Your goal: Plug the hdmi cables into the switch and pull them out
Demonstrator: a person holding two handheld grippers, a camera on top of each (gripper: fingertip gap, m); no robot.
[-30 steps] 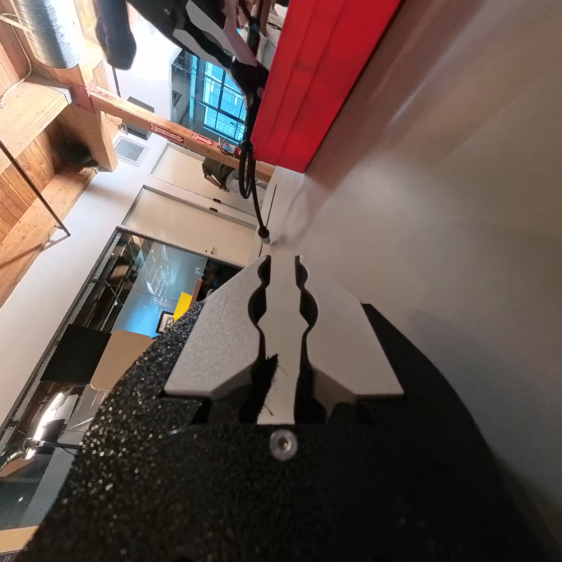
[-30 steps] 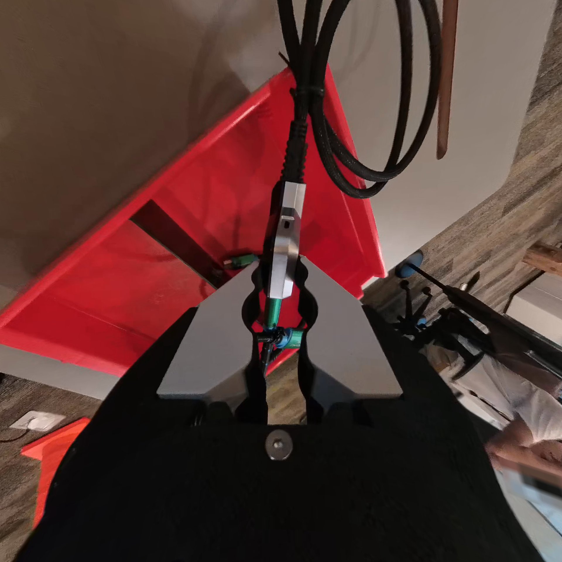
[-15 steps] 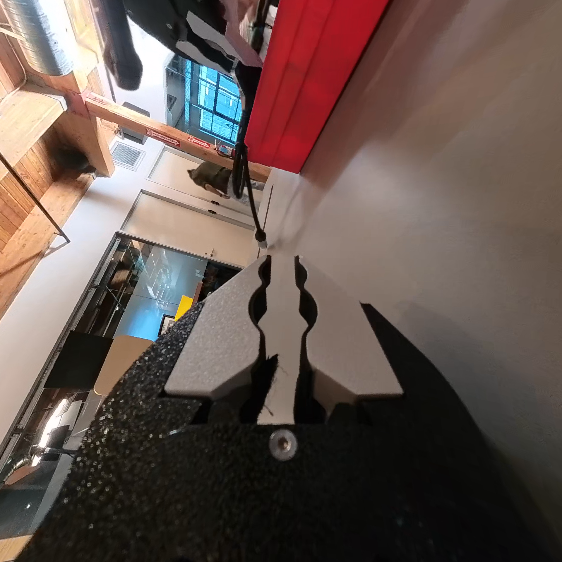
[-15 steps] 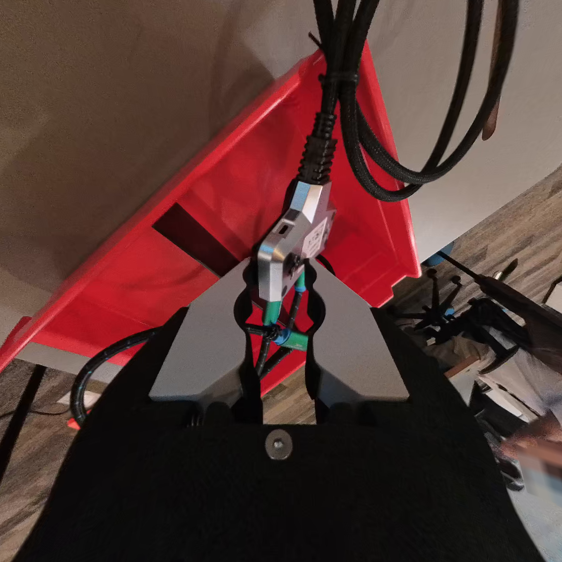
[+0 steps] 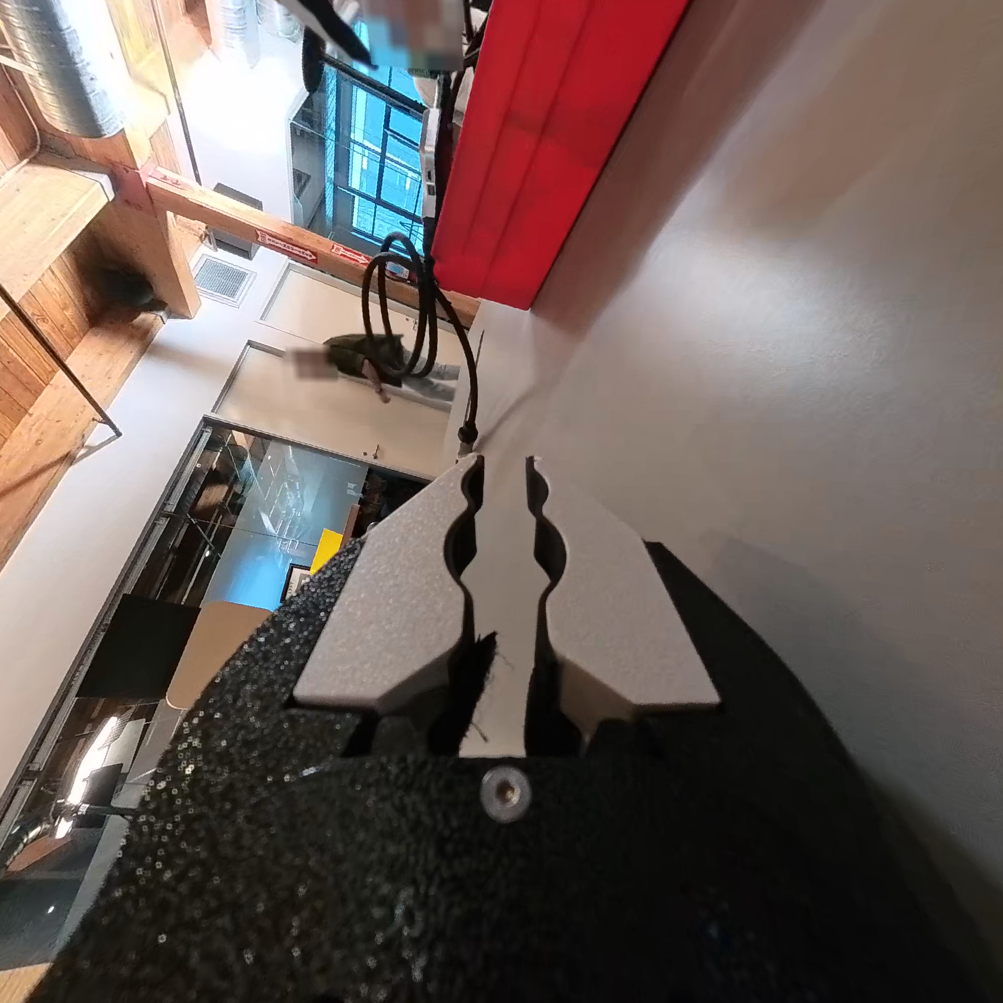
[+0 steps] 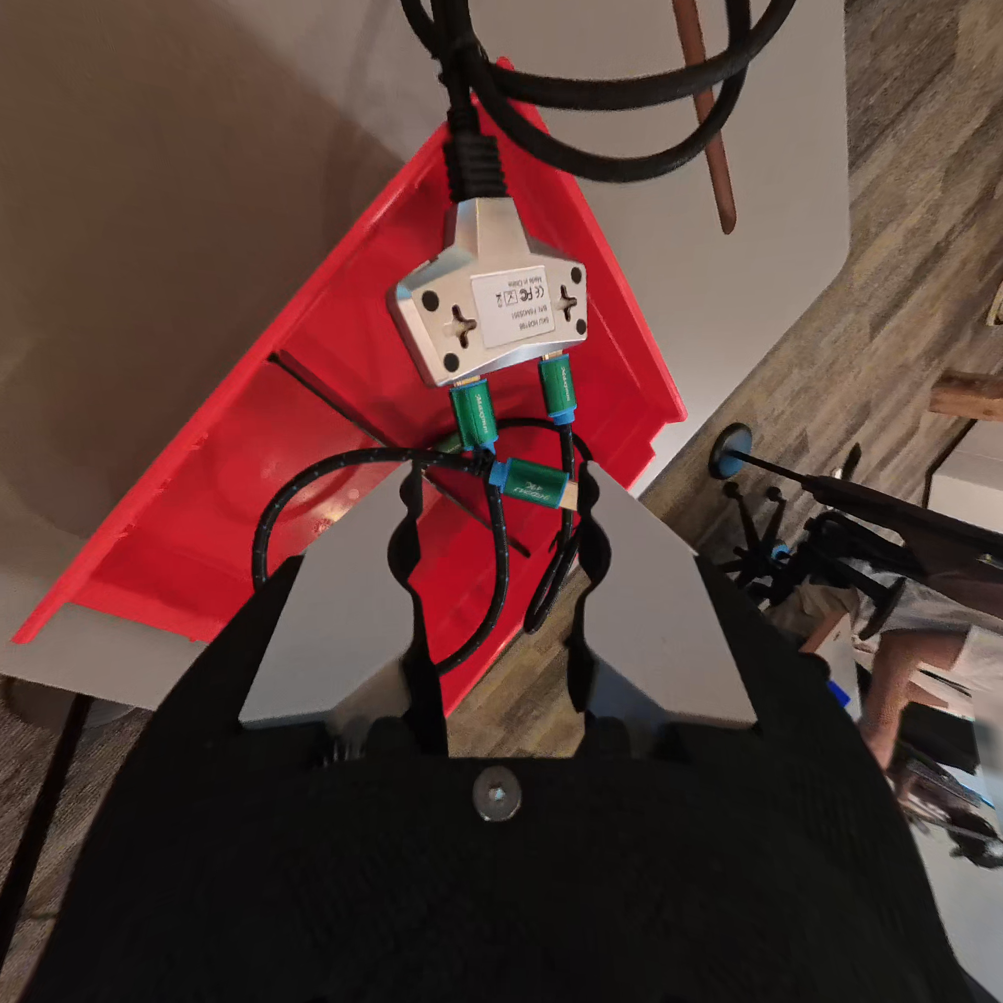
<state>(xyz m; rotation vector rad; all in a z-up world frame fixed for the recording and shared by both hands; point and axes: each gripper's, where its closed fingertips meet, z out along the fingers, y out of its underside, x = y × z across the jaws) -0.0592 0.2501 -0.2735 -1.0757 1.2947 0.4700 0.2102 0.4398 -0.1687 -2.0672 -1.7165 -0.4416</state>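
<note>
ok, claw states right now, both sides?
Left claw: open, narrow gap, holding nothing.
Right claw: open wide, holding nothing; the switch hangs ahead of it, apart.

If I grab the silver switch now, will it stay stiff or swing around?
The silver switch hangs from its thick black cable, so it will likely swing and twist. Its metal-looking shell probably stays rigid, maybe slick. The two plugged-in green HDMI plugs trail cords that may tug sideways.

Black grippers (image 6: 496, 472), grey scalloped jaws, probably foam-covered.
</note>
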